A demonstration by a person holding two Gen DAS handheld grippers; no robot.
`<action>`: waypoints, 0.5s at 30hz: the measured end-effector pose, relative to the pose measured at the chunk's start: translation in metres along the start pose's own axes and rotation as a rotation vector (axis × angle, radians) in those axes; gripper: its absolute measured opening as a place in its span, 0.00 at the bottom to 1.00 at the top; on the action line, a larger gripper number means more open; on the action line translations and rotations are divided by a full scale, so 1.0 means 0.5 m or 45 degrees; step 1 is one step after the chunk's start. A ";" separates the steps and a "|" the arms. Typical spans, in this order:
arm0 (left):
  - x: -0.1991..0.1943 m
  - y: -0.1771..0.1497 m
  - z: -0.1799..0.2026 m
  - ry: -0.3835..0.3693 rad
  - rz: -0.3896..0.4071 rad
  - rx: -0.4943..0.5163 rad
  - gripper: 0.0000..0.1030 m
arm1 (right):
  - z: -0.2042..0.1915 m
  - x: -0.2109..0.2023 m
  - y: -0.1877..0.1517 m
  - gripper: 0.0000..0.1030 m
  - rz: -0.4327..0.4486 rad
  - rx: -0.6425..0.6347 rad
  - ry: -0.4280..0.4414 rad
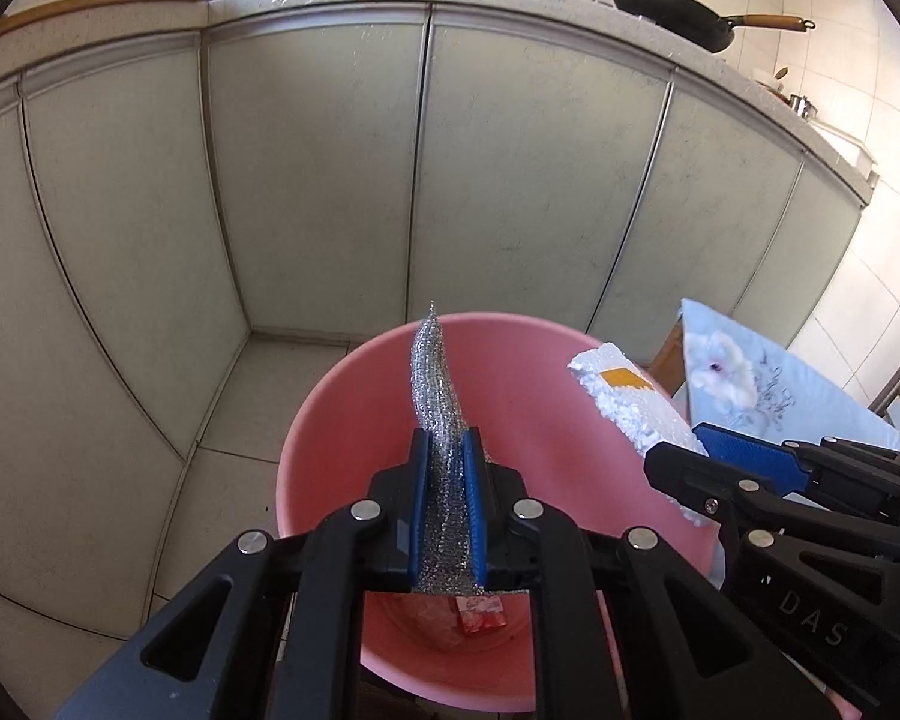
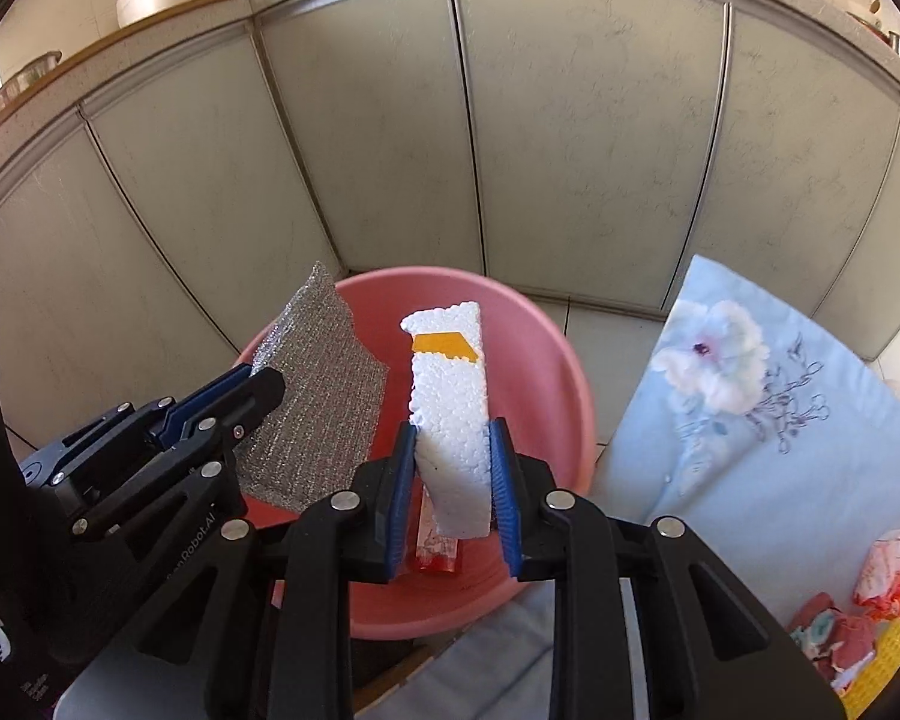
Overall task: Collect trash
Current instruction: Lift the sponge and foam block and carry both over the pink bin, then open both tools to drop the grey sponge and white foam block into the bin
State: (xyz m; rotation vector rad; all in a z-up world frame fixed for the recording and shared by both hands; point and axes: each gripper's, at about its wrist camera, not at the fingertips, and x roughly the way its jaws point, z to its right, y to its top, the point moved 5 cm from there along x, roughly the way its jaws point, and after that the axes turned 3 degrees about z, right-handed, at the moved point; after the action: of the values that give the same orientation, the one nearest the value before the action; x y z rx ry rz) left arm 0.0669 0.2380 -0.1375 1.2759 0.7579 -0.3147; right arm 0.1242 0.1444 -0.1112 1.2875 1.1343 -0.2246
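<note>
The left hand-held gripper (image 1: 447, 450) is clamped on a silver mesh scouring cloth (image 1: 435, 372) and the right hand-held gripper (image 2: 453, 444) on a white foam block (image 2: 450, 396), both above the pink bucket (image 2: 546, 372) holding a red wrapper (image 2: 438, 546).

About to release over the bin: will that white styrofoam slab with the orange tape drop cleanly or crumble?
The white styrofoam slab, held in the right gripper, stays straight, so it is probably stiff. Its beaded, ragged edges suggest it may shed crumbs. Likely very light, it could drift rather than drop into the pink plastic bin.
</note>
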 end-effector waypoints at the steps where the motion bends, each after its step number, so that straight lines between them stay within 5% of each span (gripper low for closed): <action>1: 0.004 -0.007 -0.001 0.005 -0.008 0.002 0.10 | -0.001 0.008 -0.001 0.24 -0.008 -0.002 -0.003; 10: 0.038 -0.025 -0.013 0.038 -0.062 0.000 0.14 | -0.015 0.035 0.002 0.25 -0.032 -0.023 -0.019; 12: 0.038 -0.021 -0.015 0.040 -0.058 -0.007 0.15 | -0.018 0.034 0.003 0.41 -0.024 -0.027 -0.021; 15: 0.035 -0.017 -0.017 0.058 -0.055 -0.010 0.24 | -0.024 0.027 0.005 0.45 -0.006 -0.033 -0.023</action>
State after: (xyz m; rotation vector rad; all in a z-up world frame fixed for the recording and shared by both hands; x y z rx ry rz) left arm 0.0714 0.2466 -0.1564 1.2644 0.8257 -0.3181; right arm 0.1259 0.1613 -0.1184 1.2578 1.1218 -0.2239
